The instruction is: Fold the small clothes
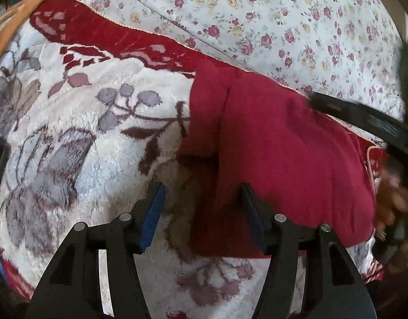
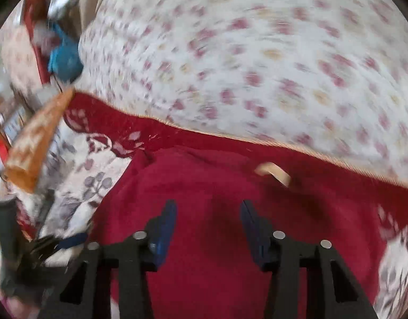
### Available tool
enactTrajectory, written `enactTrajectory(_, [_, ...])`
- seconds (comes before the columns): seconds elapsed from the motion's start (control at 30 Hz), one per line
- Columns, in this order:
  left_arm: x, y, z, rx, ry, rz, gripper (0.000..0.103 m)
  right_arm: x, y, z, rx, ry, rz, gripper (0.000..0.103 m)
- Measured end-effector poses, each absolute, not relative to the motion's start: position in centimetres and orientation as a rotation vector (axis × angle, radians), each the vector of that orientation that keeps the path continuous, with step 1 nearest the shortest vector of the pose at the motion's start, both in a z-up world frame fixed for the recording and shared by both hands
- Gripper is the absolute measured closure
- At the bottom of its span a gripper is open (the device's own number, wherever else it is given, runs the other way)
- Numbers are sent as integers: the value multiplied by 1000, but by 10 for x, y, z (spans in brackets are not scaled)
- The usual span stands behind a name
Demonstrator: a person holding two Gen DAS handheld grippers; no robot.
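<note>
A plush white blanket (image 1: pixel 79 143) with grey-mauve leaves and a dark red border covers the bed, its pile thick and shaggy, and beyond its trimmed edge lies a white sheet (image 1: pixel 297 18) printed with small pink and yellow roses. The small dark red garment (image 1: pixel 283 154) lies on the blanket close to that border, partly folded, a raised crease running down its left part and a pale tag (image 2: pixel 274 174) showing near its far edge. The left gripper (image 1: pixel 202 194) hangs over the garment's left edge, jaws apart and holding nothing. The right gripper (image 2: pixel 207 212) is above the cloth's middle, likewise spread and empty; its view is blurred. To the left sit an orange cloth (image 2: pixel 36 143) and something bright blue (image 2: pixel 64 58), too smeared to name.
</note>
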State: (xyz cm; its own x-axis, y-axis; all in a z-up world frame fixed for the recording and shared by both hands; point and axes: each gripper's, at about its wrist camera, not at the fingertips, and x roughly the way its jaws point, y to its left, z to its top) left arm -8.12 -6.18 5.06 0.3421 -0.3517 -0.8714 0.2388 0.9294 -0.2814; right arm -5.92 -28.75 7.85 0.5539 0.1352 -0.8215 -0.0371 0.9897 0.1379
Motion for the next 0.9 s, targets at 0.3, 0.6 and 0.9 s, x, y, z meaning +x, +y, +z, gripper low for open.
enactTrajectory(0.3, [-71, -74, 46, -39, 1137, -382, 36, 30, -239, 4, 72, 1088, 71, 60])
enactTrajectory(0.6, [-72, -70, 46, -48, 1144, -380, 36, 8, -248, 32, 209, 1043, 146, 60])
enactTrajectory(0.9, [-72, -70, 45, -49, 1145, -380, 36, 14, -230, 16, 197, 1110, 132, 50])
